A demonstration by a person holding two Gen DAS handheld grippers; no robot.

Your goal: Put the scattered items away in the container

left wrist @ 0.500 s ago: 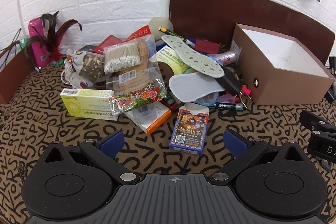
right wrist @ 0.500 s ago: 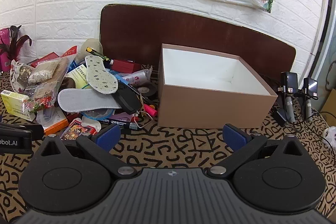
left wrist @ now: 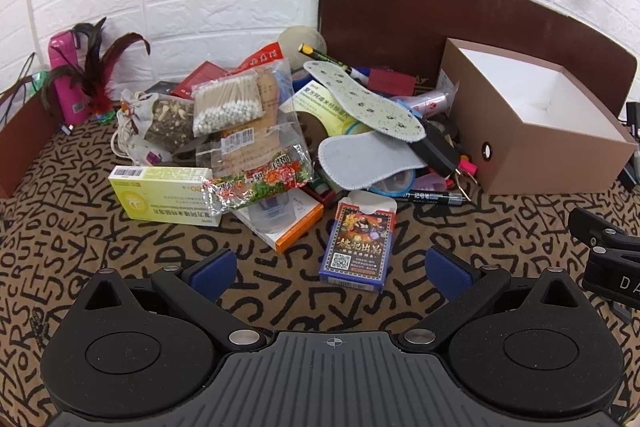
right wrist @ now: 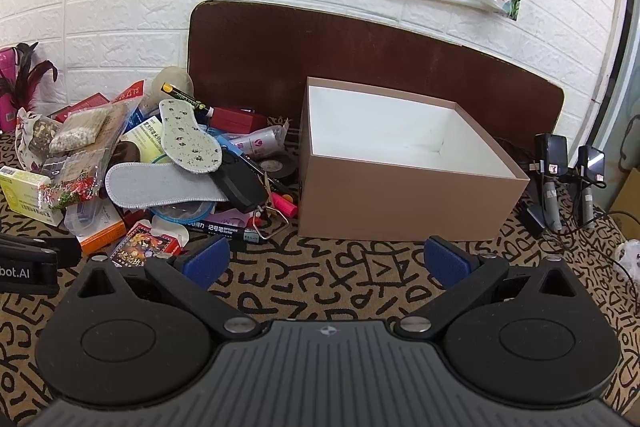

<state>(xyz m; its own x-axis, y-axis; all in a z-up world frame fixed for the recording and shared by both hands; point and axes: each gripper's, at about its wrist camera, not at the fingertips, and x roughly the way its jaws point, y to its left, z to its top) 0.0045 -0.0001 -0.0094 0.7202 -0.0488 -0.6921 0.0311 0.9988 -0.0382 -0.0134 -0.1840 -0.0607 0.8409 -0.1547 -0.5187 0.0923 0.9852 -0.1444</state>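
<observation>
Left wrist view: basically nothing is changing from half a second back. The left gripper [left wrist: 330,267] is still hovering, jaws spread wide and empty, with the blue playing-card box [left wrist: 357,243] lying at 12 o'clock on the letter-print desk [left wrist: 80,247]. The right gripper [right wrist: 326,259] is idling wide and empty too. The brown cardboard container [right wrist: 404,195] is sitting empty at 1 o'clock, so tidying hasn't started.

Both wrist views face the box [left wrist: 536,131] [right wrist: 400,187] from nearby.
</observation>
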